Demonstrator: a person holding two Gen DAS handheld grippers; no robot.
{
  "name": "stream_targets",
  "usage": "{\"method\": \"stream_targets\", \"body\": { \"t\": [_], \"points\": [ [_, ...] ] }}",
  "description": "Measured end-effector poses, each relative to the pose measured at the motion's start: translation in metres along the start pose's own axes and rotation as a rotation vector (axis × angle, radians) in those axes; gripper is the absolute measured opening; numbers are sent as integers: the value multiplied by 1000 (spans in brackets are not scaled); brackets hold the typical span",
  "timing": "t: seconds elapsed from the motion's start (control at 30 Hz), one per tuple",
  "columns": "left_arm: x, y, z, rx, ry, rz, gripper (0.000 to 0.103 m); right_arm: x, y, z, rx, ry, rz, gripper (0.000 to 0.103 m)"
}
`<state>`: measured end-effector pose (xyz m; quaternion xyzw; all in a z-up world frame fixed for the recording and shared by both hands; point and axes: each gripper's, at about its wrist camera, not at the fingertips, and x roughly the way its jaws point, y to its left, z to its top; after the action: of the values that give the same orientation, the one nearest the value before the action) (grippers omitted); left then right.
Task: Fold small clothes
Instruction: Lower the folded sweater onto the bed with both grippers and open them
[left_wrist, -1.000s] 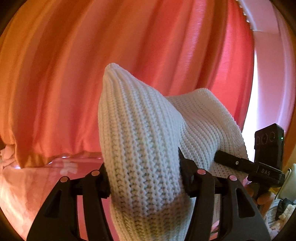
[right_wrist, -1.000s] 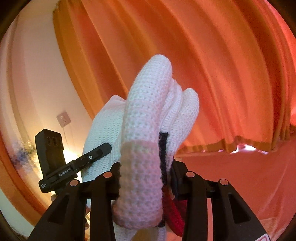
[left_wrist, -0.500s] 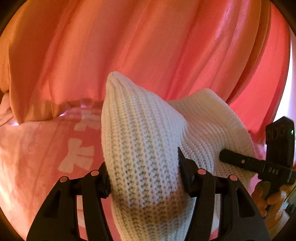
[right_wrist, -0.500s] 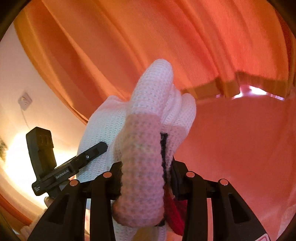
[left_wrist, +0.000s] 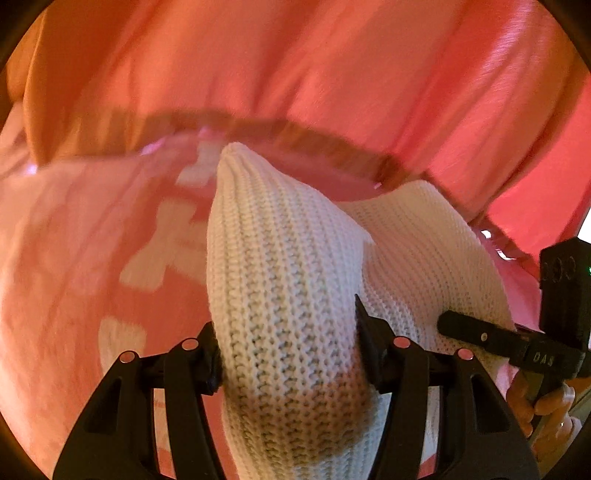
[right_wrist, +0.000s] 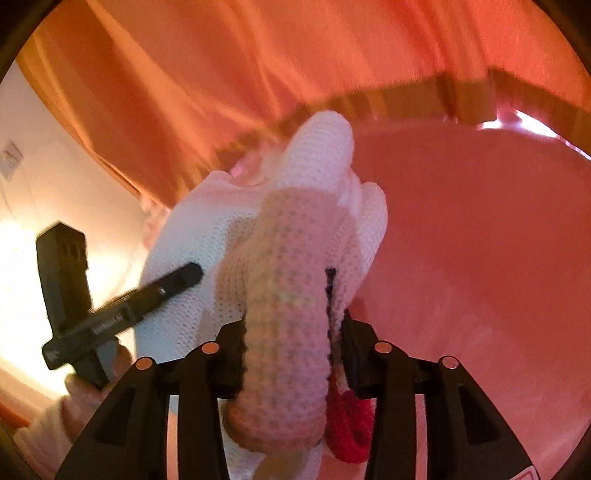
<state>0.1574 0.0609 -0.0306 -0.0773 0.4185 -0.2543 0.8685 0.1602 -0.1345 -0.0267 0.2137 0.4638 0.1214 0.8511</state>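
Note:
A white knitted garment hangs stretched between both grippers above the pink bed. My left gripper is shut on a thick bunched fold of it. In the right wrist view the same garment shows a black trim and a red knit patch low down. My right gripper has a rolled fold between its pads; its jaws are opening, and the knit still fills the gap. Each view shows one finger of the other gripper against the knit: the right gripper's finger and the left gripper's finger.
A pink bedspread with pale bow shapes lies below and ahead, plain pink on the right side. An orange-red curtain hangs behind the bed. A pale wall stands at the far left. A person's hand grips the right handle.
Both grippers have come down with the garment and tipped forward. The curtain has slid up in both views and the bedspread now fills the lower half.

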Motion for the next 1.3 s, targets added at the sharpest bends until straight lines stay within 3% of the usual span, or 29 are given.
{"method": "stream_targets", "body": {
  "t": [0.07,0.1,0.17,0.27,0.33,0.43,0.47,0.53,0.6,0.7,0.77,0.9,0.97,1.07,1.2,1.27,1.3],
  "points": [
    [14,12,-5,-35,41,32,62,14,0,-6,-24,42,-49,50],
    [14,18,-8,-63,28,38,73,14,-1,-7,-25,41,-57,53],
    [13,25,-7,-73,-24,106,82,5,-1,-3,-9,25,-59,55],
    [-12,22,-2,-74,-95,149,82,-32,7,4,-16,-99,-104,60],
    [-35,18,3,-102,-155,100,87,-52,19,6,-55,-150,-72,61],
    [-45,3,6,-87,-162,94,87,-38,22,10,-72,-97,-42,60],
    [-46,-2,5,-76,-152,100,87,-27,16,13,-57,-67,-44,57],
    [-40,-10,2,-39,-127,111,87,-1,5,12,-19,20,-46,17],
    [-41,-18,-4,-1,-121,131,87,1,3,16,-15,26,-33,15],
    [-33,-21,-7,24,-105,138,87,-31,23,36,-92,-86,51,14],
    [-27,-22,-8,40,-92,159,87,-32,26,40,-145,-104,19,14],
    [-9,-21,-15,92,-43,251,87,16,-19,23,-28,71,-65,20],
    [-9,-21,-18,105,-32,269,87,-1,-19,21,11,55,-44,26],
    [-25,-25,-20,104,-43,246,87,-50,3,7,-36,12,6,37],
    [-49,-32,-30,124,-47,242,90,-73,20,-34,-72,92,70,48],
    [-56,-37,-41,139,-28,255,90,-59,25,-56,-89,172,69,48],
    [-57,-39,-47,156,-18,274,90,-53,26,-63,-108,195,52,38]
  ]
}}
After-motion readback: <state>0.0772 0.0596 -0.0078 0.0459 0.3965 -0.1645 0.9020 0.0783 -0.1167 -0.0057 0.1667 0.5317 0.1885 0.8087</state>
